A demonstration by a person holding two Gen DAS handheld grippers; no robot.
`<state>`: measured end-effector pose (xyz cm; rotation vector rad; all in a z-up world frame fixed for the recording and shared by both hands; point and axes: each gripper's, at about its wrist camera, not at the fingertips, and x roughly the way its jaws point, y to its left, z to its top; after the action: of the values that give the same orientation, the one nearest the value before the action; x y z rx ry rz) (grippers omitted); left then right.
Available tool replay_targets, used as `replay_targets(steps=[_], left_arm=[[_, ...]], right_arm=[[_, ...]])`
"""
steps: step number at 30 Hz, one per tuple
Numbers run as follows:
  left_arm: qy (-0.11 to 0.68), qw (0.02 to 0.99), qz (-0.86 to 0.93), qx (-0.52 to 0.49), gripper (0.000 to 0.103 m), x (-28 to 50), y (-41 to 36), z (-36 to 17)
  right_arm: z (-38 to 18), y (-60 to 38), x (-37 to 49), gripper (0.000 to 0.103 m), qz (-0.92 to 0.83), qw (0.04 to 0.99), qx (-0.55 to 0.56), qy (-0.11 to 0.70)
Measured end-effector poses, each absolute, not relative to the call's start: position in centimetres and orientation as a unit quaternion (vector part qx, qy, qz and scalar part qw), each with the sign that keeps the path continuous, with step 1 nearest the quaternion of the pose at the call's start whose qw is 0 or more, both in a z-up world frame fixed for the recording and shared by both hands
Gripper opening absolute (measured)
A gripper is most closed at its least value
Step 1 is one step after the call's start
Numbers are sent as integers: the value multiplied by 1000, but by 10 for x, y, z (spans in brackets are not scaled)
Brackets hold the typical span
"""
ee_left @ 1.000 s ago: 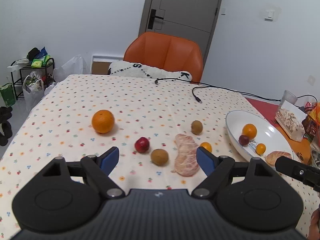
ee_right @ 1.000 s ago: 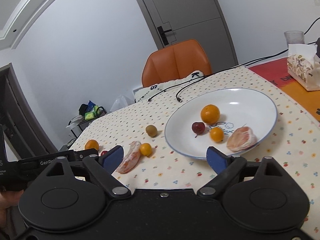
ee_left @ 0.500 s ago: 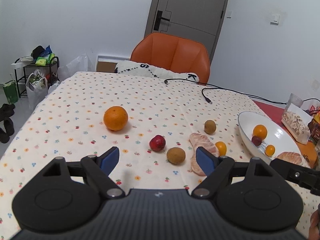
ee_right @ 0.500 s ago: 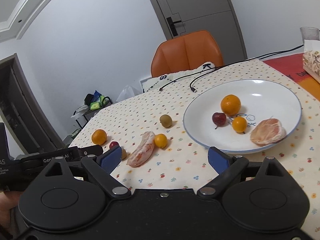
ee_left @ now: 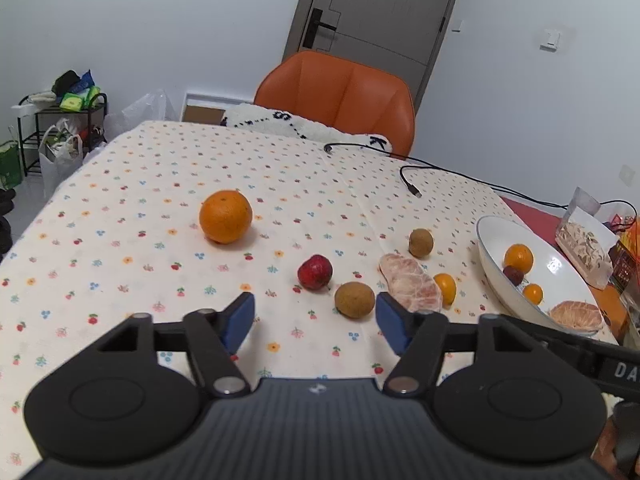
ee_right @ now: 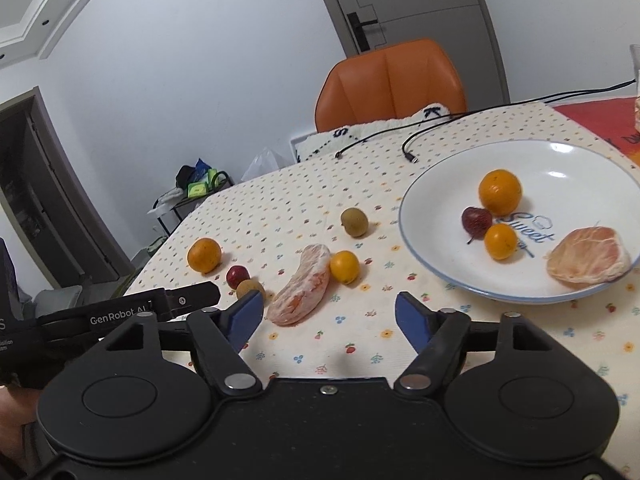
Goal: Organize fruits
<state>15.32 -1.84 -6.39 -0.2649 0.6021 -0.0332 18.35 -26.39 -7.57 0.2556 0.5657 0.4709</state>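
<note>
On the flowered tablecloth lie a big orange (ee_left: 225, 217), a red fruit (ee_left: 315, 272), a brown kiwi (ee_left: 354, 299), a second kiwi (ee_left: 421, 242), a peeled pomelo piece (ee_left: 412, 288) and a small orange (ee_left: 445, 288). My left gripper (ee_left: 315, 322) hovers just short of the near kiwi, jaws closing with nothing between them. The white plate (ee_right: 448, 184) holds an orange (ee_right: 500, 192), a dark red fruit (ee_right: 476, 219), a small orange (ee_right: 500, 241) and a pomelo chunk (ee_right: 586, 261). My right gripper (ee_right: 330, 320) hangs just short of the pomelo piece (ee_right: 302, 289), jaws closing and empty.
An orange chair (ee_left: 340, 96) with a white cushion stands at the far edge. Black cables (ee_left: 412, 184) trail across the cloth. A snack bag (ee_left: 586, 244) sits beyond the plate on the right. A cluttered rack (ee_left: 60, 120) stands left of the table.
Both grippers' jaws have narrowed. The fruits have drifted right in the left view and the plate right in the right view. No fruit has moved.
</note>
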Motion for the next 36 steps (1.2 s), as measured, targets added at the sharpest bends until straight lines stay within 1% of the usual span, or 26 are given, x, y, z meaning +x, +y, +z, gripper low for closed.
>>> replay_targets(steps=[2,4,6,18,36], left_arm=[[300,944,-20,-137,56,154,-15,-67],[305,941,-22,-145,55,155,-13,-69],[308,939,-25,-149,53,156,-12,-69],[315,936,-31,-157,47,167,-7,-73],[312,935,-22,-166,46,171,8,-73]], right_arm=[[-78,-260,187,69,232,923,123,280],[-80,-255,190,67,235,921,120,285],[-82,-249,195,62,238,918,119,293],[-90,-217,217,61,248,912,97,313],[-91,-194,230,61,247,919,58,301]])
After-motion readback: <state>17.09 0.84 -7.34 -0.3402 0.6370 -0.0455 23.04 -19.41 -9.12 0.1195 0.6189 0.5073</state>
